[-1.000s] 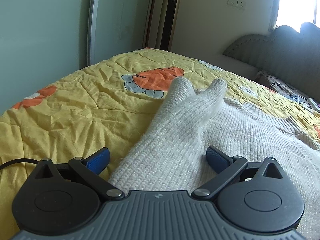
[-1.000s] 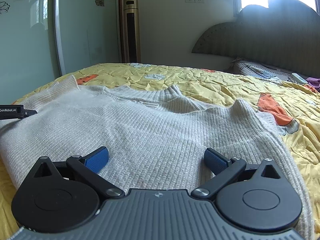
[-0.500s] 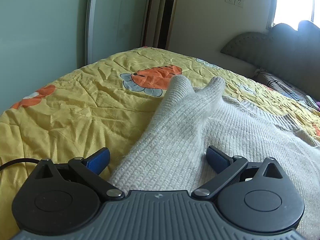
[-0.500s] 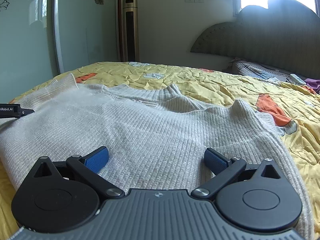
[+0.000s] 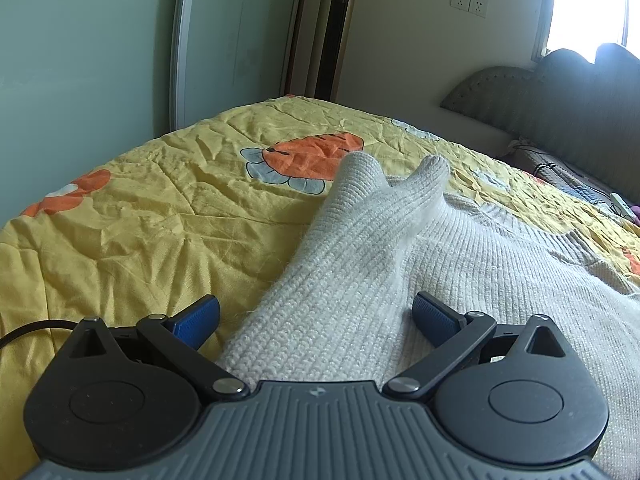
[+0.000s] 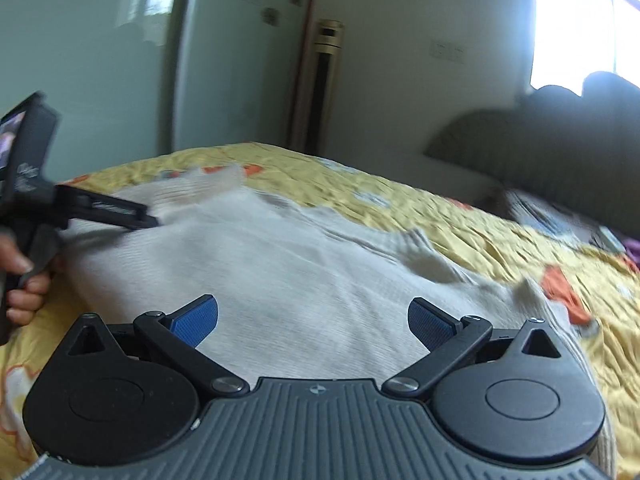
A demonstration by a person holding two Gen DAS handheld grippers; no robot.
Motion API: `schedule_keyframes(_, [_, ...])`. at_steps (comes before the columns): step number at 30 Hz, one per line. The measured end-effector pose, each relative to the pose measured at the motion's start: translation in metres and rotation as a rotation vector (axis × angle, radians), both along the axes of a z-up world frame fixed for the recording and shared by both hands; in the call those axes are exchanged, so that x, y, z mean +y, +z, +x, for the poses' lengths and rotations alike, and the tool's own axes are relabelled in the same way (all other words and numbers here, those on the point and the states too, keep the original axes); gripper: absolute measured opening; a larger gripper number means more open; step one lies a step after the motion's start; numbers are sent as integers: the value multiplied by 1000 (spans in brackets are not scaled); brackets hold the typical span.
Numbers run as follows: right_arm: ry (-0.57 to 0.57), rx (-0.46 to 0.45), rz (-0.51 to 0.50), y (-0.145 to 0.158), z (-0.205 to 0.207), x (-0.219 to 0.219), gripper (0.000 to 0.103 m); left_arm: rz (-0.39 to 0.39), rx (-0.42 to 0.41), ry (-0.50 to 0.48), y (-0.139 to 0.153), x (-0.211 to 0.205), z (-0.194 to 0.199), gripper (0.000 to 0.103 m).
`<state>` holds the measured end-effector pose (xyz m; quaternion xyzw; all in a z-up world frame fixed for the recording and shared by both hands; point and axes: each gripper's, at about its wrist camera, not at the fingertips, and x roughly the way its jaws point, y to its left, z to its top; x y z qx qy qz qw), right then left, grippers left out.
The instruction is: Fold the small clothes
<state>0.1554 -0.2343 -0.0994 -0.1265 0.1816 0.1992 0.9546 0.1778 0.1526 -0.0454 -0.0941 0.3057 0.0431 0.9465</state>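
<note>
Sweater (image 5: 500,264), cream ribbed knit, lies spread on yellow quilt (image 5: 140,208) of bed; one sleeve (image 5: 360,240) runs forward, its cuff doubled. Left tool (image 5: 316,314) spread wide, blue pads either side of sleeve, gripping nothing. Right tool (image 6: 313,316) likewise wide, empty, above sweater body; right view motion-blurred. Hand (image 6: 20,280) at that view's left edge holds left tool's handle.

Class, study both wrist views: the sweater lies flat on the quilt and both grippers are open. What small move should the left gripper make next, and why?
Probably ease the left gripper forward and close it on the sleeve. Its jaws stand wide open with the sleeve lying between them, ungrasped, on the white knitted sweater spread on the yellow quilt. The right gripper is open too, holding nothing.
</note>
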Motion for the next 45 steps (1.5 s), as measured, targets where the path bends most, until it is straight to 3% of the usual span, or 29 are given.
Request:
schedule_keyframes(6, [77, 29, -14, 3, -12, 31, 103, -12, 30, -16, 4, 3, 1, 103])
schedule_keyframes(11, [129, 17, -100, 1, -24, 54, 103, -163, 115, -86, 21, 32, 10, 103])
schedule_keyframes(13, [146, 11, -139, -1, -26, 63, 103, -188, 140, -117, 28, 44, 17, 103])
schedule_keyframes(17, [184, 9, -201, -8, -31, 85, 103, -172, 170, -216, 42, 55, 33, 103])
schedule_keyframes(22, [224, 3, -280, -19, -36, 113, 102, -89, 192, -306, 44, 43, 55, 103])
schedule_keyframes(28, [216, -99, -399, -30, -46, 145, 102, -26, 242, -409, 36, 18, 82, 103])
schedule_keyframes(33, [195, -170, -452, -35, -43, 165, 101, -44, 287, -423, 29, 13, 106, 103])
schedule_keyframes(38, [201, -207, -484, -35, -34, 188, 98, -132, 324, -392, 21, 20, 128, 102])
schedule_keyframes(44, [245, -231, -519, -37, -26, 218, 71, -179, 328, -345, 23, 26, 145, 81])
schedule_keyframes(45, [251, -232, -524, -38, -25, 222, 65, -178, 327, -346, 23, 25, 145, 66])
